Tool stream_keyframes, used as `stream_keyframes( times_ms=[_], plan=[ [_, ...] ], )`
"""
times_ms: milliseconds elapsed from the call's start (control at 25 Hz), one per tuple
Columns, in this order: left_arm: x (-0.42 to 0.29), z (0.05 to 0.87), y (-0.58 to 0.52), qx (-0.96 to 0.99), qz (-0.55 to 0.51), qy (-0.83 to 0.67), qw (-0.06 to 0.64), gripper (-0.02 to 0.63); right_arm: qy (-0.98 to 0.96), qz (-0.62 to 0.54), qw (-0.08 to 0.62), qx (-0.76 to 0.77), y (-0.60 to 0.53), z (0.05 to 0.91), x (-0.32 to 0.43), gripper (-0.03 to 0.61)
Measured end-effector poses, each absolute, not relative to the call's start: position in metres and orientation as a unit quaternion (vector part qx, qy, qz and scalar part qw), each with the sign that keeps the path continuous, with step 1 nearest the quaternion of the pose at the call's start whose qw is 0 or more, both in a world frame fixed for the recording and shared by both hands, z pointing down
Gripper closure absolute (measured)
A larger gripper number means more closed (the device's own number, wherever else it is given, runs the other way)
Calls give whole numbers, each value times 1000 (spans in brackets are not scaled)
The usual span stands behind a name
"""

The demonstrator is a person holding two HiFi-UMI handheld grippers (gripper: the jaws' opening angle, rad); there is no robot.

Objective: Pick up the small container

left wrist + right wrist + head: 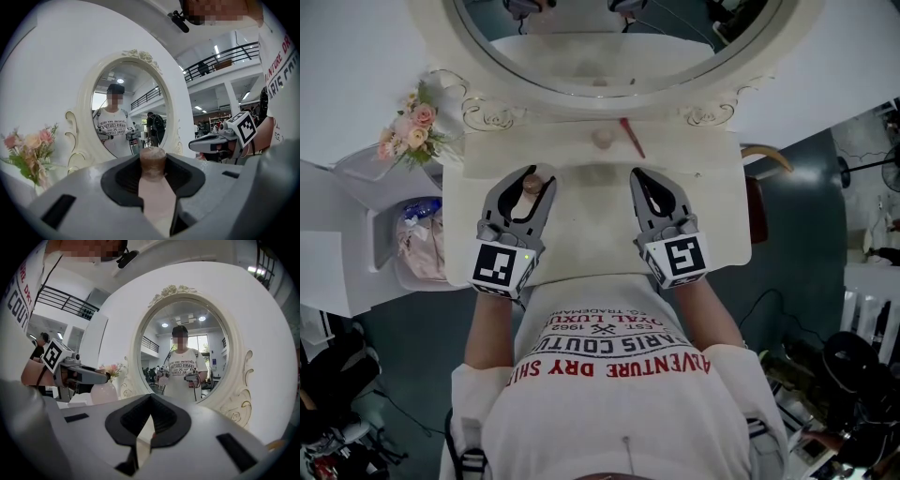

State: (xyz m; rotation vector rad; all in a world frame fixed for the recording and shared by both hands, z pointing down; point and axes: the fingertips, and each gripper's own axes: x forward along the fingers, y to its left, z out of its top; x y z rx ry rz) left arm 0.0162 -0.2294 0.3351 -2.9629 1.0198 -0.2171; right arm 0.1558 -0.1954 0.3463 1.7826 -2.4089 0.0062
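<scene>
View from above of a cream vanity surface (717, 220) beneath an oval mirror (609, 52). The left hand-held gripper (535, 176), at 9 o'clock from the right one, pinches the small container (154, 187). This is a pale pink tube with a brown cap, standing upright between the jaws with its cap above the tips. The right hand-held gripper (639, 175) has its jaws pressed together, with nothing between them. At 10 o'clock from the left gripper stands a bunch of pink flowers (411, 131). At 12 o'clock from the right gripper lies a red stick (631, 137).
</scene>
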Motion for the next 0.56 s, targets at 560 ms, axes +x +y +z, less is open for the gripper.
stream_keyframes(
  times_ms=[560],
  plan=[
    [20,341,-228,-945,-76,317,0,472,-798,11,76,598,-195,350,157,580]
  ],
)
